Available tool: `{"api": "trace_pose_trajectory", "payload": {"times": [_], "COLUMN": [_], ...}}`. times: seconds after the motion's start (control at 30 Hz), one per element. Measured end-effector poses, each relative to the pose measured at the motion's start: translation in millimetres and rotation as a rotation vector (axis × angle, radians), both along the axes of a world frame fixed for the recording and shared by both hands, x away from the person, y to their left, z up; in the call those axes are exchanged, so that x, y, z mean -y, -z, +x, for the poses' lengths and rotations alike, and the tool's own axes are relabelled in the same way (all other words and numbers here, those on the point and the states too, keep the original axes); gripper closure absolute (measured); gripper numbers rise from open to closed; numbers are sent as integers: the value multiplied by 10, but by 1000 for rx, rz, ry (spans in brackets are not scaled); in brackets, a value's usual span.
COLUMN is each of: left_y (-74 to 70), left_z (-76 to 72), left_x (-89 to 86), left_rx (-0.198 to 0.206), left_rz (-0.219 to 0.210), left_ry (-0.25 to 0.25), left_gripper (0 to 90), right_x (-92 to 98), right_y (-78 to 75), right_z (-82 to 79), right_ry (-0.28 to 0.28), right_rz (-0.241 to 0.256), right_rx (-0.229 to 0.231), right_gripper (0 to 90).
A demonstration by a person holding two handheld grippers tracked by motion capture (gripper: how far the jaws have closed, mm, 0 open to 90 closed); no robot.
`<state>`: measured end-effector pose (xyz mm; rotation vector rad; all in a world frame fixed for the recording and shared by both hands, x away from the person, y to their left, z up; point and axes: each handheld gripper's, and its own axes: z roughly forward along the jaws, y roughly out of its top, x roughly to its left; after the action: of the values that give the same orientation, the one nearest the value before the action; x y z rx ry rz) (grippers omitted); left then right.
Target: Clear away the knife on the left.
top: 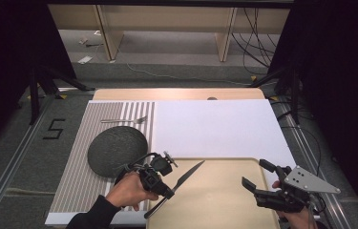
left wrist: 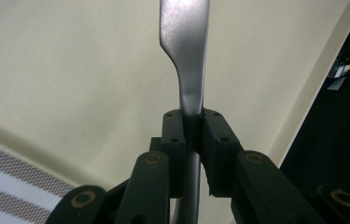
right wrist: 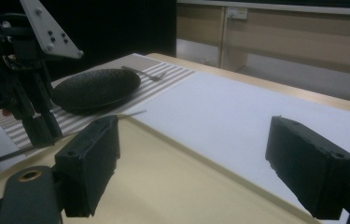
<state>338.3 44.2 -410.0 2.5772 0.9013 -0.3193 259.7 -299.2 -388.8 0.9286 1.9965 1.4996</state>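
The left gripper has its jaws closed tight on a knife, pinching the handle where it narrows toward the blade; in the left gripper view the knife runs straight up out of the clamped pads, with no gap on either side. The knife hangs over the left edge of the tan board, blade pointing toward the board's far left corner, handle end trailing back off its left side. Whether the blade touches the board cannot be told.

The right gripper sits over the board's right part with its jaws spread wide and nothing between them, its pads well apart.

A dark plate lies left of the board on the striped mat, and a fork lies beyond the plate.
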Motion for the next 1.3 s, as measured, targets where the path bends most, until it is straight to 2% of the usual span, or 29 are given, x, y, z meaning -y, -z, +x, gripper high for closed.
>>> {"api": "trace_pose_trajectory", "payload": {"times": [0.1, 0.23, 0.3, 0.6, 0.67, 0.77, 0.9, 1.1, 1.3], "left_y": [43, 114, 160, 289, 328, 383, 442, 529, 552], "left_z": [7, 38, 49, 65, 73, 98, 144, 173, 173], "left_x": [64, 93, 104, 139, 150, 159, 140, 154, 160], "left_rx": [-22, -69, -89, -136, -174, -176, -198, -207, -210], "left_rz": [16, -6, 1, 11, -3, 20, 13, 34, 29], "left_ry": [2, 0, 5, -22, -16, -24, -46, -66, -55], "left_gripper": [797, 798, 797, 797, 797, 797, 795, 790, 782], "right_x": [1, -1, -2, 0, -2, -2, -2, -4, -1], "right_y": [0, -2, -3, -4, -4, -4, -4, -4, -4], "right_z": [0, -2, -3, -2, -3, -3, -3, -2, -3], "right_ry": [-1, -2, -3, -2, -2, -2, -2, 0, -1], "right_rz": [0, -1, -1, -3, -4, -4, -5, -5, -6], "right_rx": [0, 1, 4, 6, 6, 6, 6, 6, 6], "right_gripper": [185, 185, 186, 186, 186, 187, 187, 188, 188]}}
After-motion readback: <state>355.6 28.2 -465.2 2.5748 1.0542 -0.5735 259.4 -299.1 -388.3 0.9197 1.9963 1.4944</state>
